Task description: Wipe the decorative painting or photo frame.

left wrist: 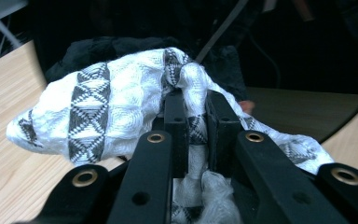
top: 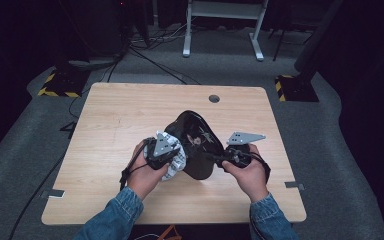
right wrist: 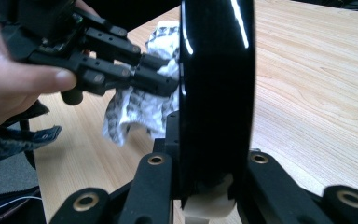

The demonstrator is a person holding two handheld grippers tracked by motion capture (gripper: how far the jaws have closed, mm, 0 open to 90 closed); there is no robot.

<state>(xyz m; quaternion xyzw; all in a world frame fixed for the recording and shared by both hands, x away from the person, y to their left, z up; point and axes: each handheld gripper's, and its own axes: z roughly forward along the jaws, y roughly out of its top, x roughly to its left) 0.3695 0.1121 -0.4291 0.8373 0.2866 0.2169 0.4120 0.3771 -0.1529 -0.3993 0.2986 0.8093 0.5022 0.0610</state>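
Evidently mid-wipe at frame centre: left gripper (left wrist: 196, 116) pinches the patterned cloth (left wrist: 116, 112) against a glossy black object (top: 196, 142) clamped by the right gripper (right wrist: 205, 154); next, rub along it.

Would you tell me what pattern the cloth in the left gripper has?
The cloth is white with dark bands of triangles, clearest in the left gripper view.

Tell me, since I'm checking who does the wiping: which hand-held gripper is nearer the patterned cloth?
Left. The left hand-held gripper is clamped on the patterned cloth; the right hand-held gripper grips the glossy black object beside it.
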